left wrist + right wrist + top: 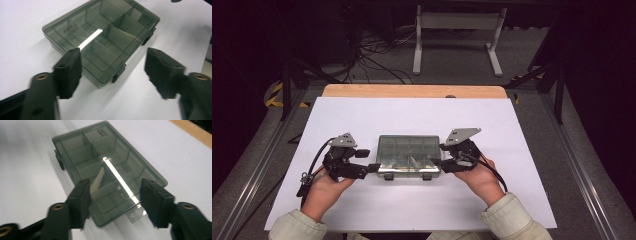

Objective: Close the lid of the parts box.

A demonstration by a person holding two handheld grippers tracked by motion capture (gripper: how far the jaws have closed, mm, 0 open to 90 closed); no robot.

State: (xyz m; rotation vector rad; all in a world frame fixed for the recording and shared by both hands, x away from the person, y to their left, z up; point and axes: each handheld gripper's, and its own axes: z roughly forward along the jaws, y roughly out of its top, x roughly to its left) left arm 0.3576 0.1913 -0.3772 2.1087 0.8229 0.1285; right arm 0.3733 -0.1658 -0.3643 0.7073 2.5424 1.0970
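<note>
So the white table cover [412, 115] takes up most of the high view, lying over a wooden tabletop [412, 91] whose edge peeks out at the far side. Past that there's grey floor with a white metal frame [457, 35] and a tangle of black cables [377, 60], and the rest of the room is dark.

Near the person's edge of the table sits a smoky see-through plastic box [408, 156] with its lid shut, flat on the cover, with little black latches on the side facing the person. Inside you can see dividers making small compartments (a bright strip of glare runs across the lid, don't mistake it for a part).

The left gripper [368, 161] is just off the box's left end, jaws spread wide. In the left gripper view [113, 71] the near corner of the box sits in the gap between the jaws, but the pads aren't pressing on it. The right gripper [441, 155] is at the box's right end, also spread. In the right gripper view [115, 200] the jaws straddle the end of the box with its clear hang tab, and I can't see either pad actually pinching it.

Both hands come in from the bottom edge in pale sleeves [512, 220], a black cable trailing from each gripper.
</note>
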